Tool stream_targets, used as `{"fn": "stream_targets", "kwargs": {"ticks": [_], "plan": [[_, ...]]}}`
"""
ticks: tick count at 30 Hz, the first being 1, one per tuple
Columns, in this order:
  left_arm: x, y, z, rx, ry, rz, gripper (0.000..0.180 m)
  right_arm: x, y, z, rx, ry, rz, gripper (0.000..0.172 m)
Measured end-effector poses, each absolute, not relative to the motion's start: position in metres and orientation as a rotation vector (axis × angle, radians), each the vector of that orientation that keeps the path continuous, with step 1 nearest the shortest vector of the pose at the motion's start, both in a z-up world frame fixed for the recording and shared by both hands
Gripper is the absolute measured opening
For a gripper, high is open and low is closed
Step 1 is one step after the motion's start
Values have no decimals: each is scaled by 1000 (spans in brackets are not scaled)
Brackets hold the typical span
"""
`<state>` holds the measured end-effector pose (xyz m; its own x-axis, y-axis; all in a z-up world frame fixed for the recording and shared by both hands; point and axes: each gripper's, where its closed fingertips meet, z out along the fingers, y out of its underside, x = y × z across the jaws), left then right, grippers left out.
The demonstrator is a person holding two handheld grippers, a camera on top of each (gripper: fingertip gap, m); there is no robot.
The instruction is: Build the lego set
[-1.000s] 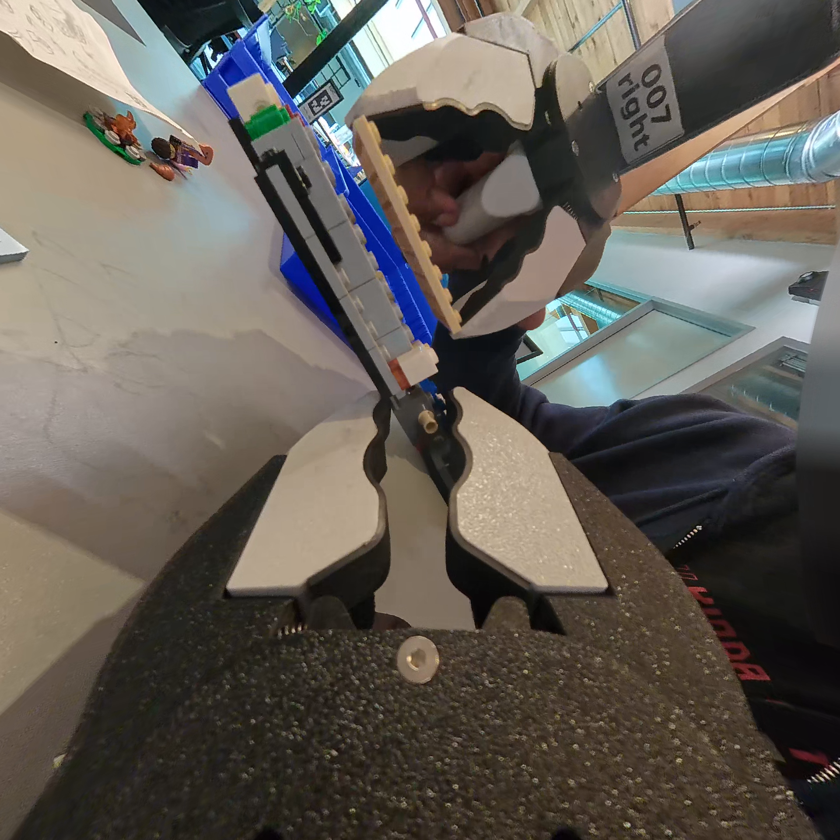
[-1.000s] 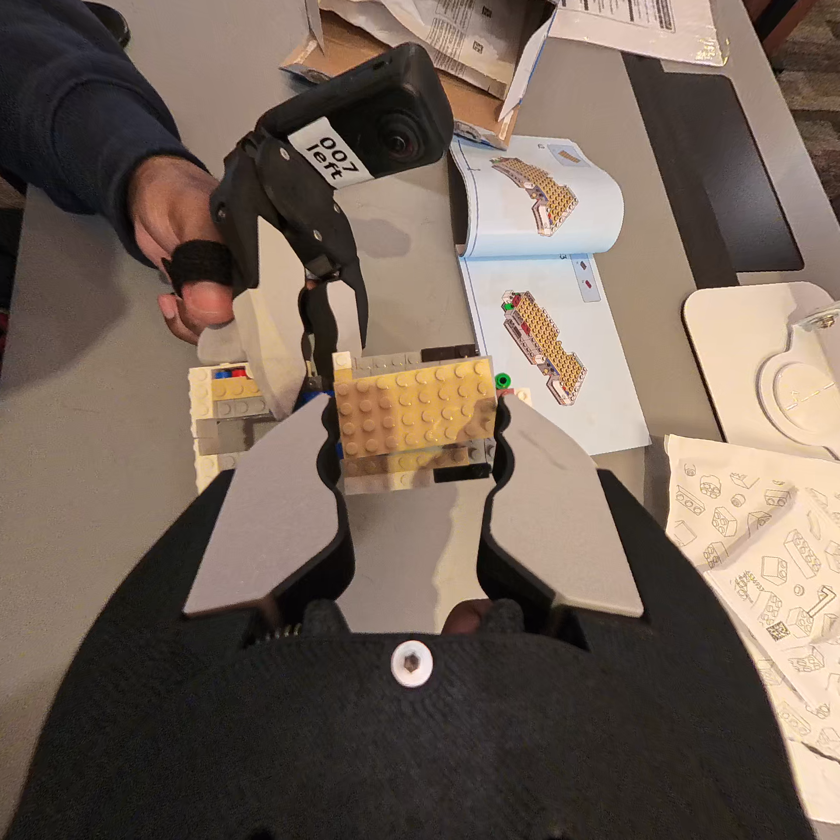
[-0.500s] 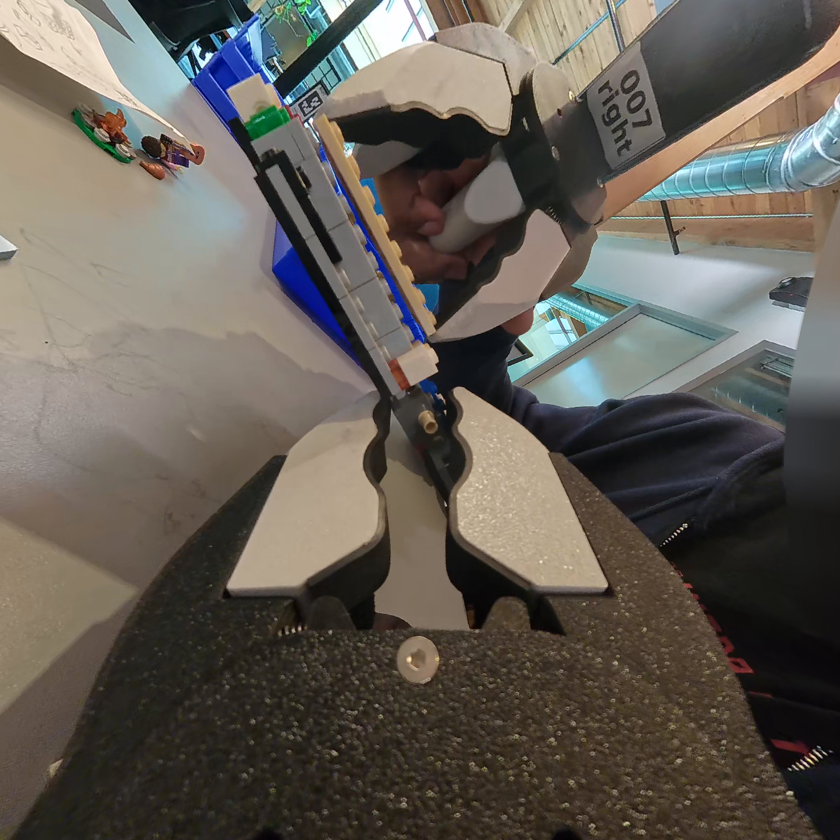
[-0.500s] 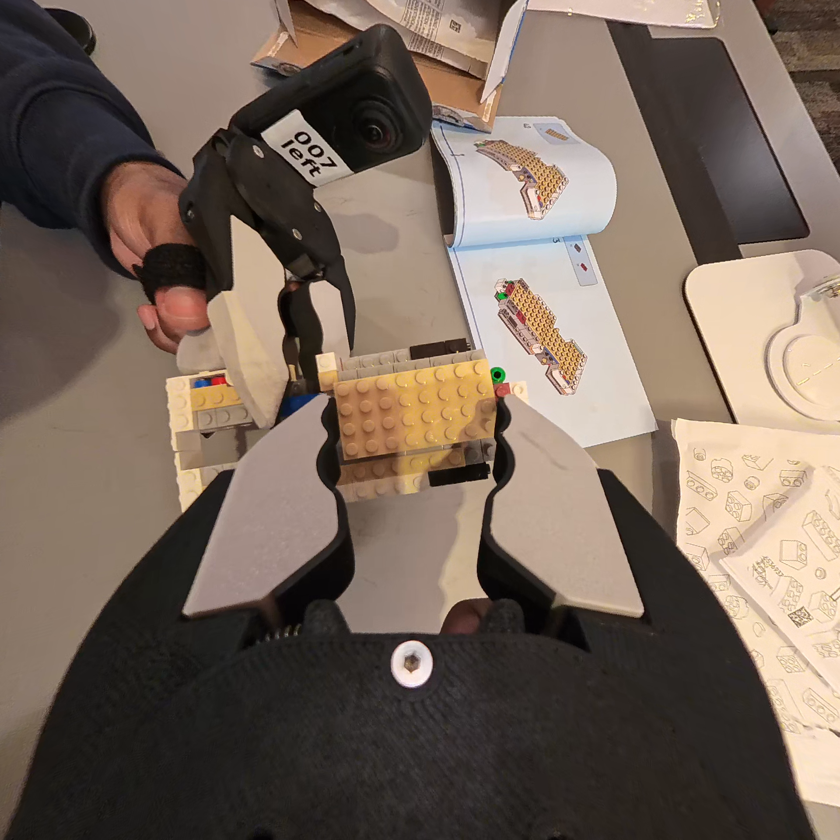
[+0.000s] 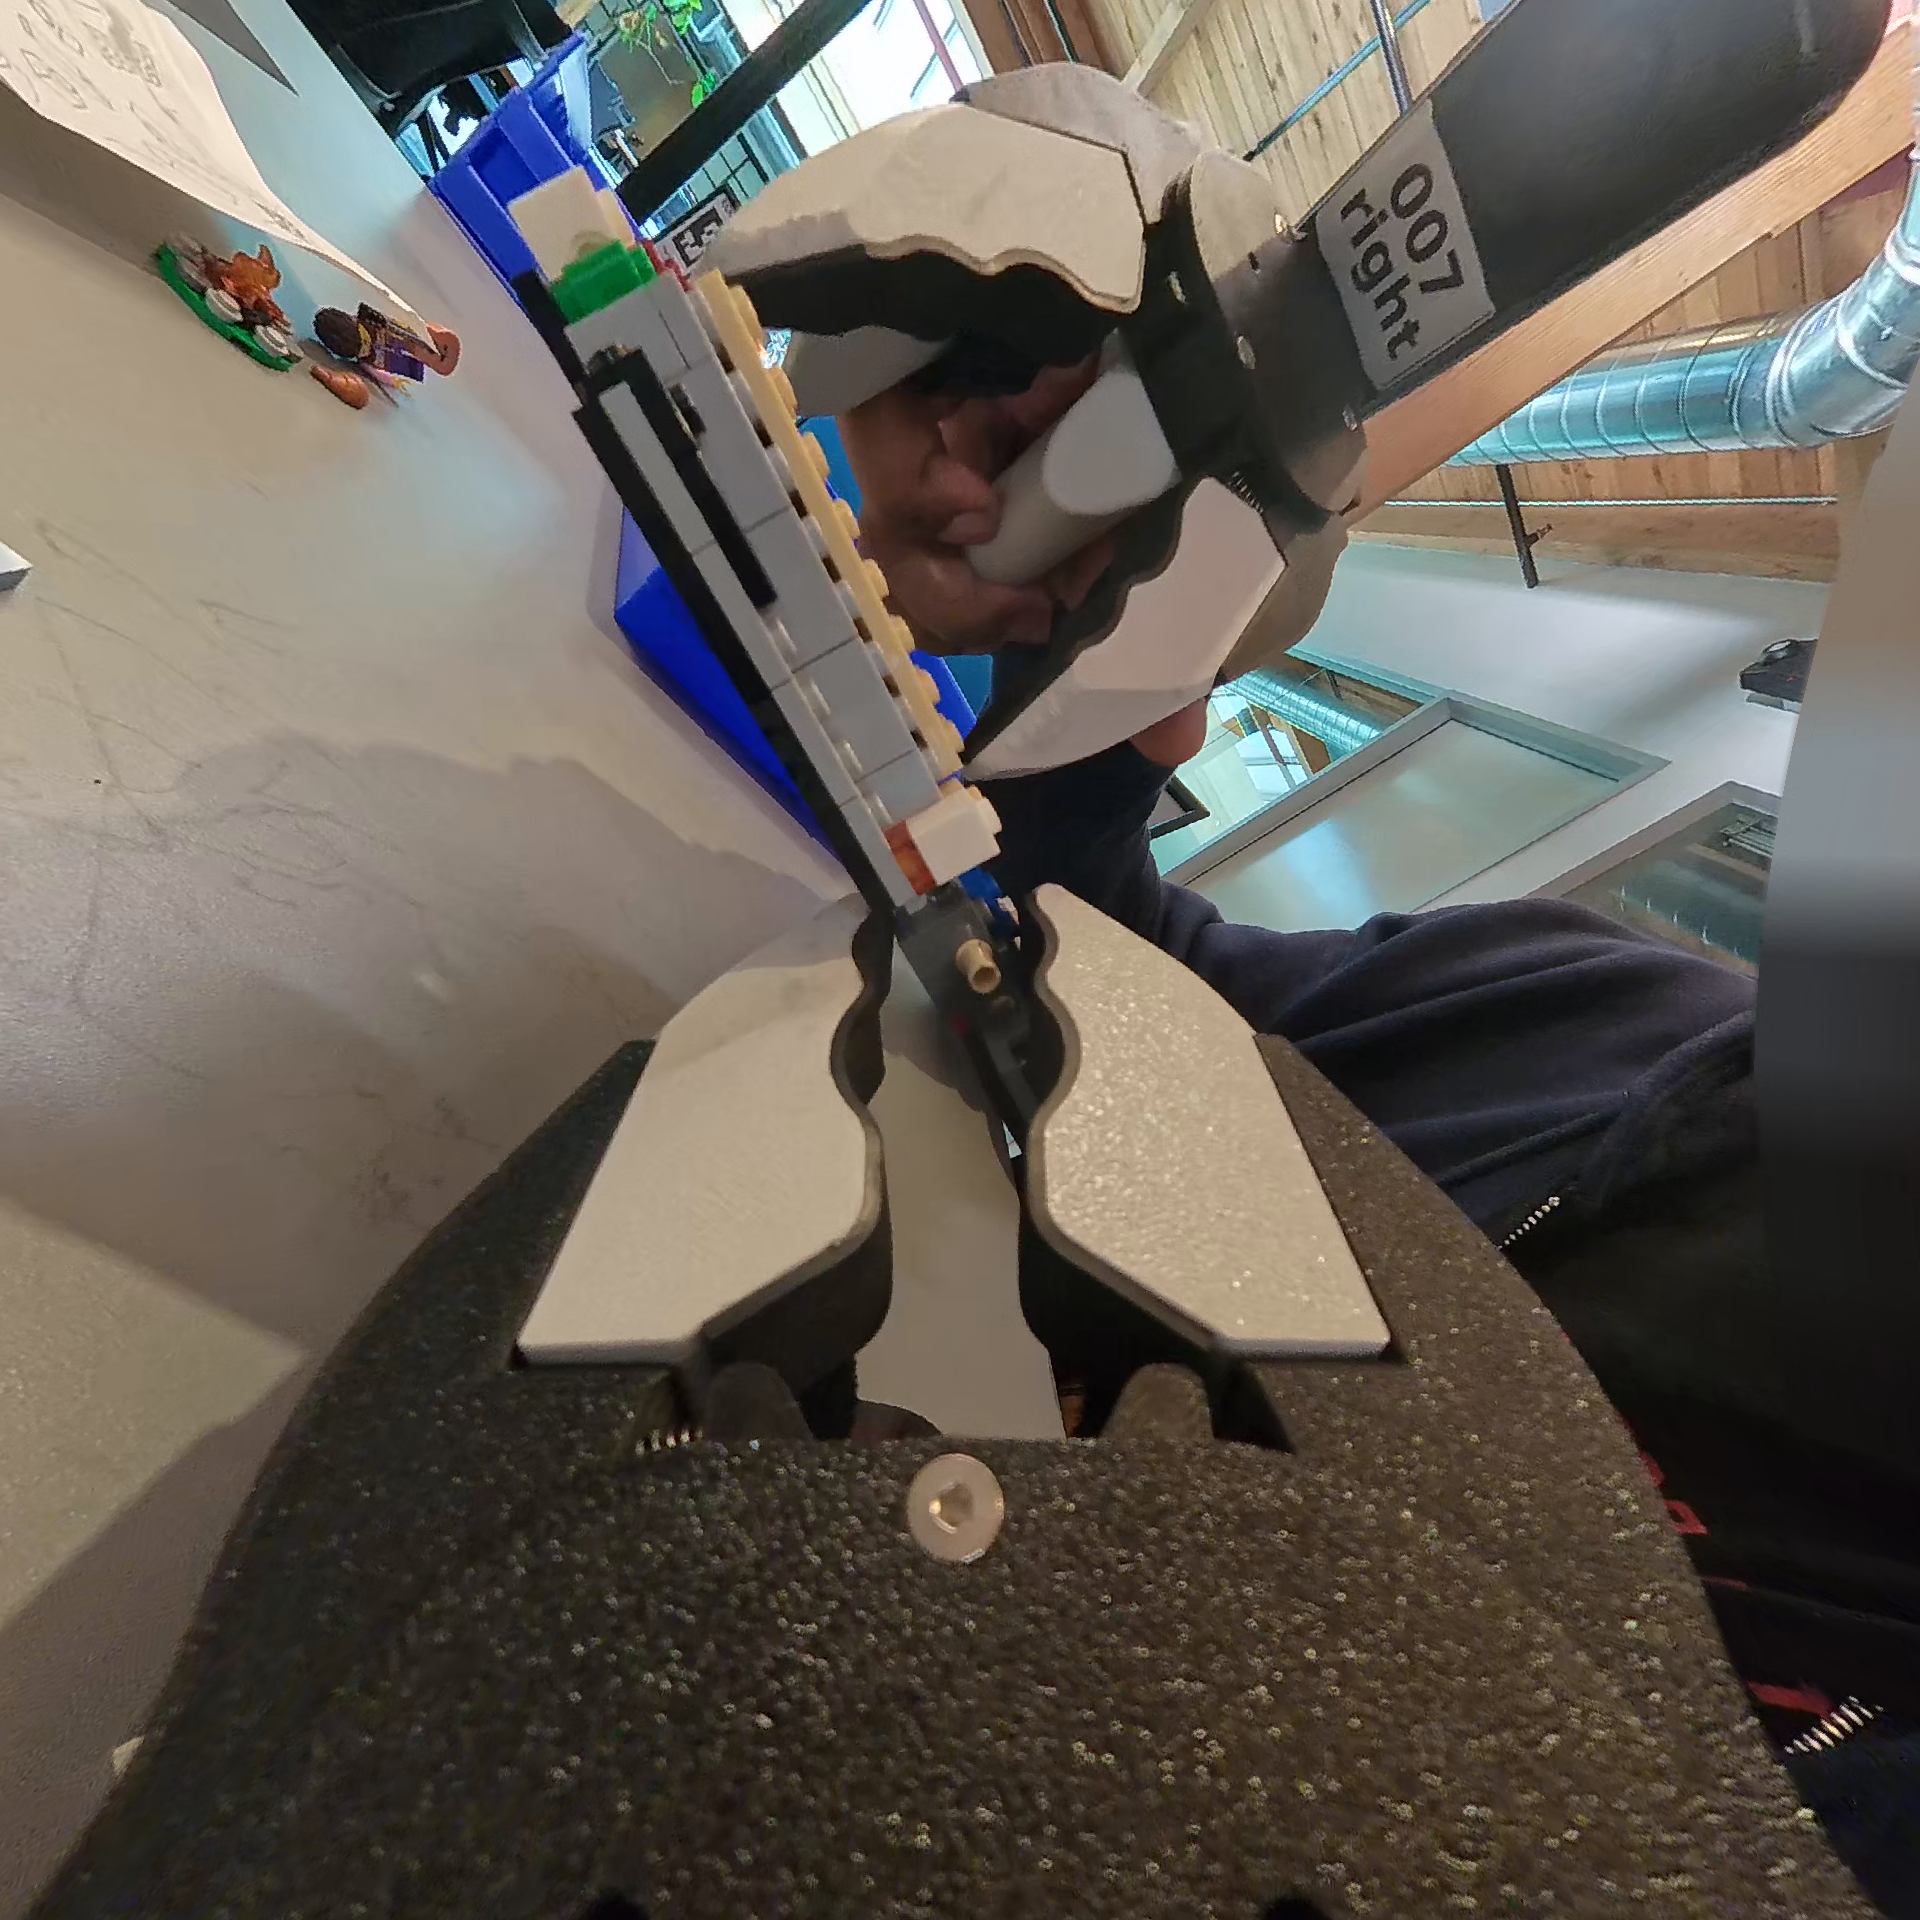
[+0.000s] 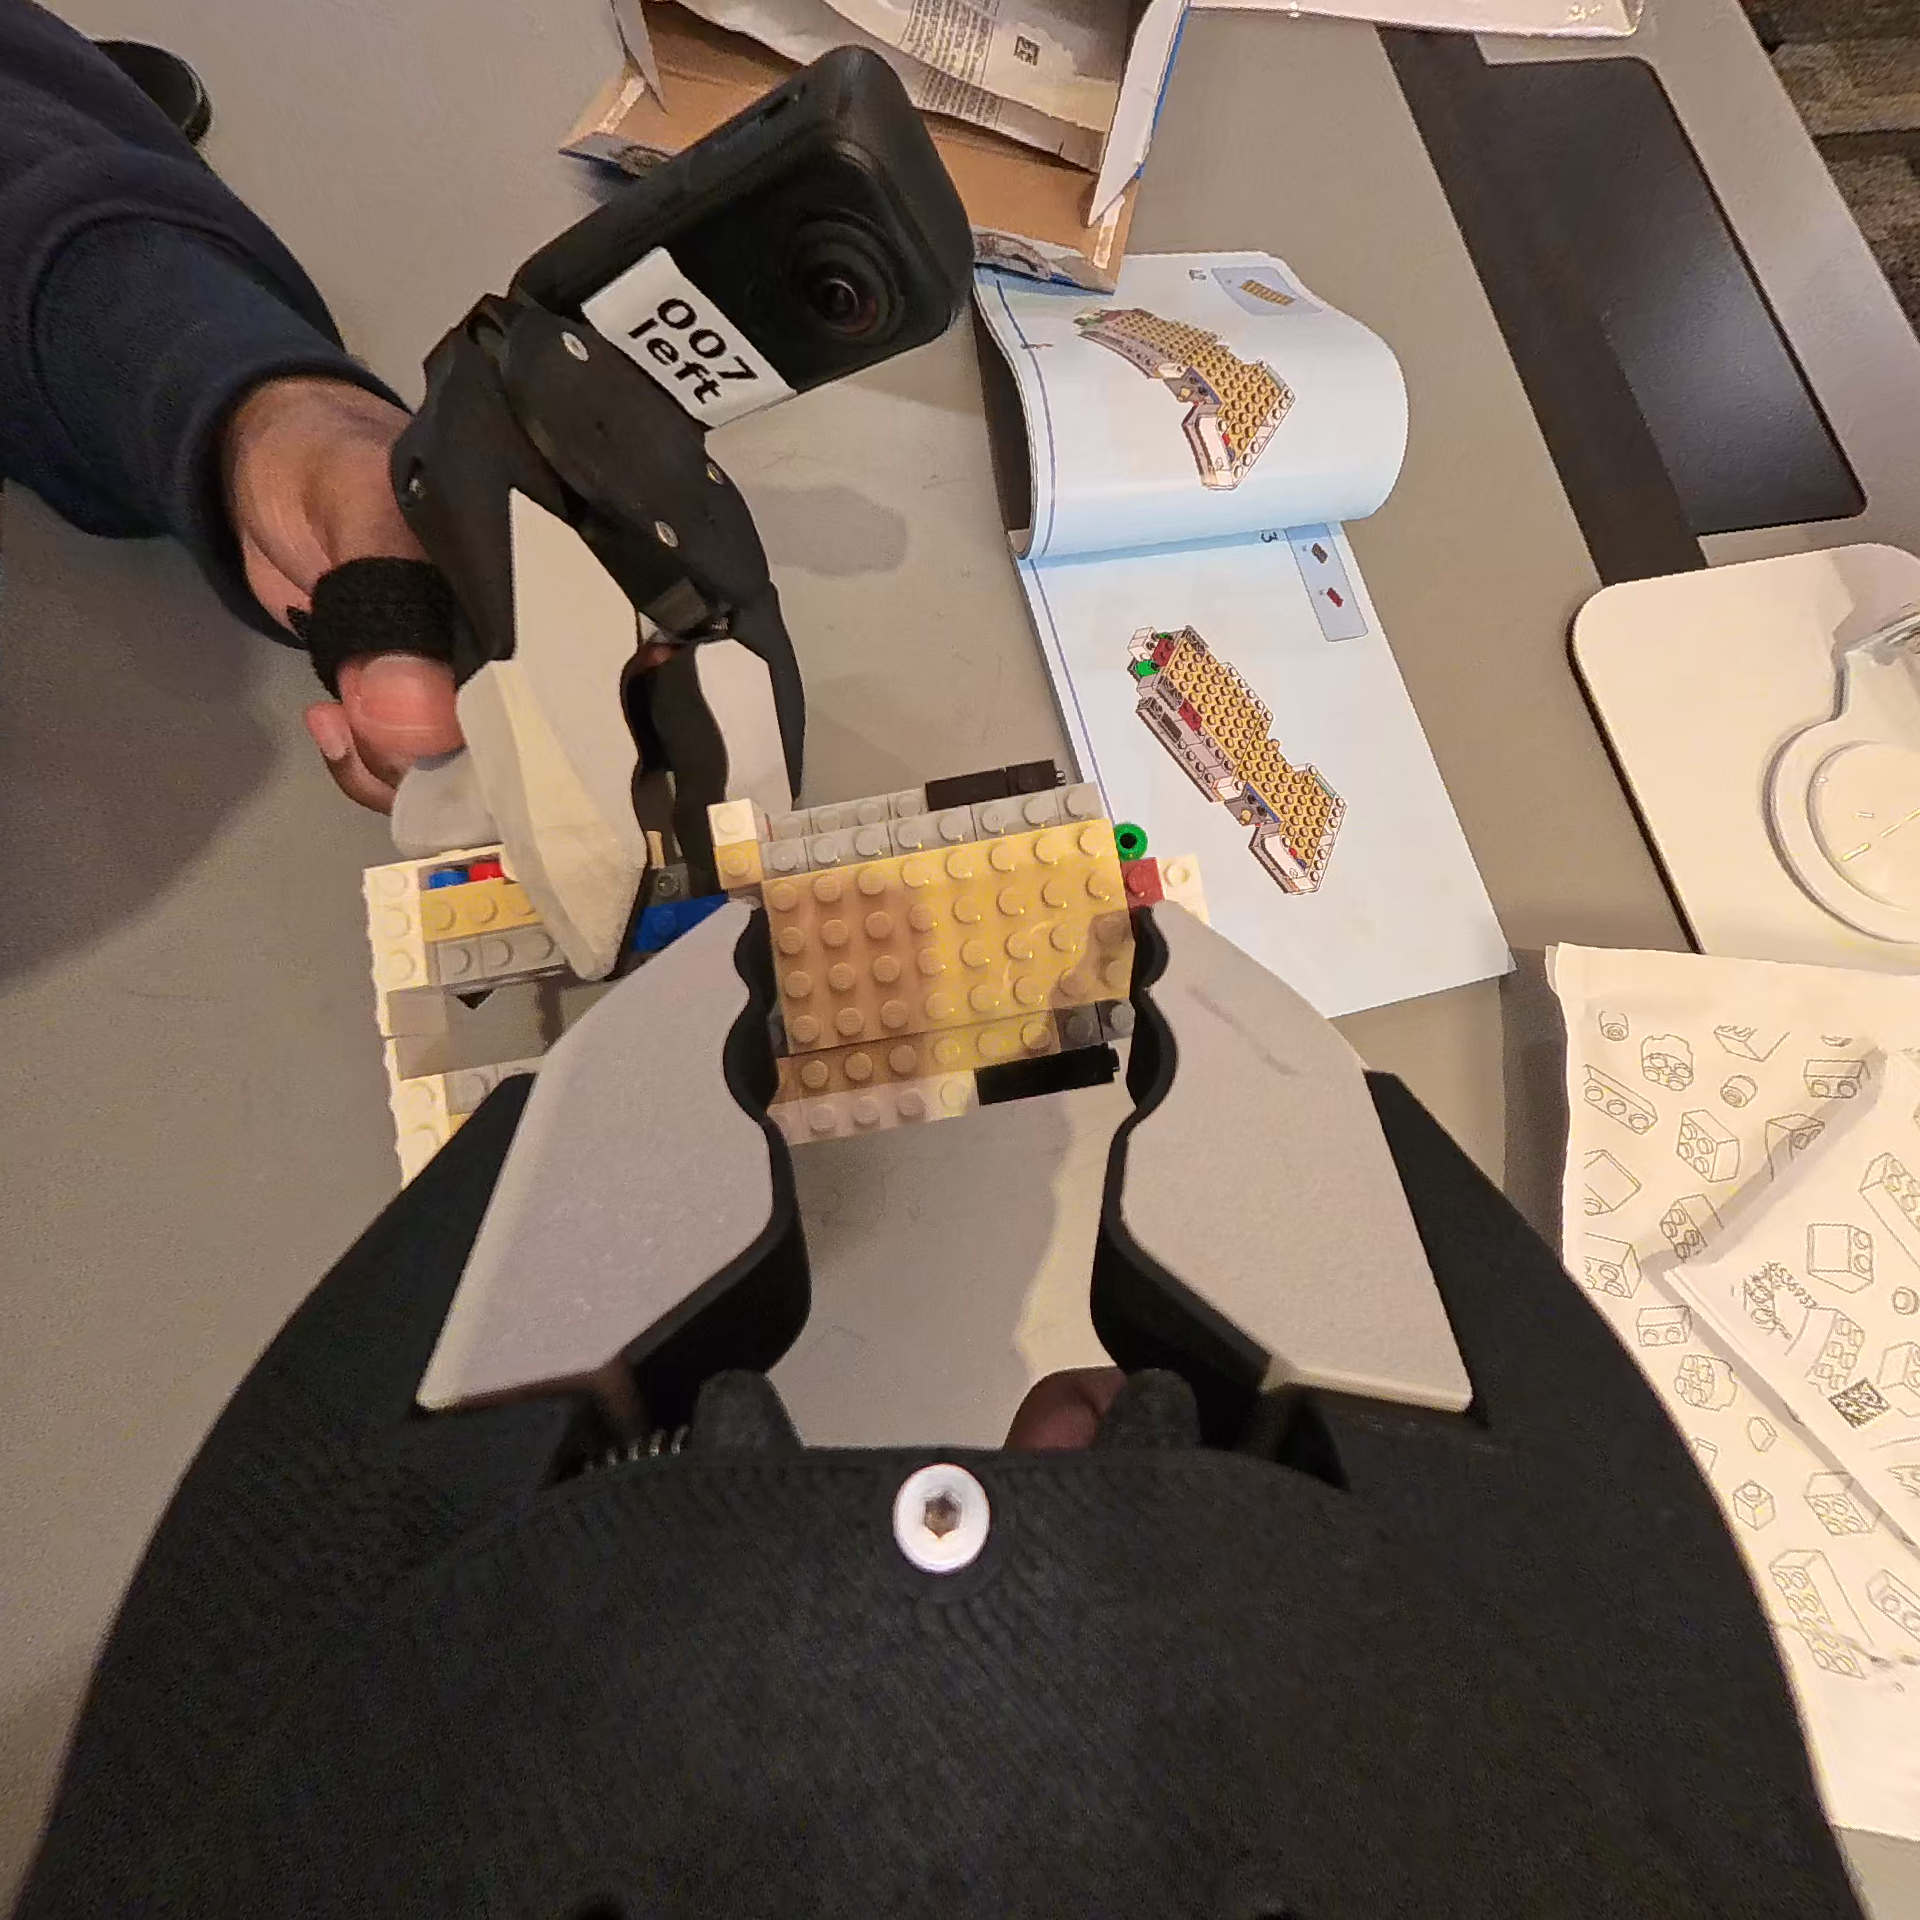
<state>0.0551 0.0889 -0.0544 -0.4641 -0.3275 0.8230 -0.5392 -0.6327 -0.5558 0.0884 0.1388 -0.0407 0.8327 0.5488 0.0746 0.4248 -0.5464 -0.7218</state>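
In the right wrist view, the right gripper [image 6: 945, 966] filled the lower half of the frame, its two grey fingers spread wide and pressing from either side on a flat tan studded brick plate [image 6: 935, 935] at the centre. That plate lay on top of a longer grey, white and black toy-brick model [image 6: 914, 821] raised above the grey tabletop [image 6: 156, 1039]. Just left of centre, the left gripper [image 6: 665, 883] came down steeply from the upper left, its black body and camera tilted, and a hand [image 6: 332, 582] in a dark blue sleeve held its handle, one finger through a black strap. Its narrow jaws pinched the left end of the model. Beyond, to the upper right, lay an open light blue instruction booklet [image 6: 1226, 582]; printed white paper sheets [image 6: 1714, 1195] lay at the right edge.

In the left wrist view, the left gripper [image 5: 951, 961] gripped the dark grey end of the model [image 5: 790, 623], which rose edge-on toward the upper left. The right gripper [image 5: 862, 499] reached in from the upper right, straddling the tan plate. A blue plastic bin [image 5: 665, 613] stood behind, and small toy figures [image 5: 364, 343] lay at the upper left.
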Motion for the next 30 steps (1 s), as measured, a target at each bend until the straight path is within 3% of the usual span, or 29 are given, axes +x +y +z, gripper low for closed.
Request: {"fn": "stream_targets", "kwargs": {"ticks": [10,20,30], "plan": [[54,88,-54,1532,-1272,2240,23,93,140,-32,-2205,-644,228,67],[53,86,-51,1499,-1272,2247,23,128,148,-18,-2131,-182,479,69],[51,85,-51,1466,-1291,2220,23,132,153,-35,-2144,-113,667,70]]}}
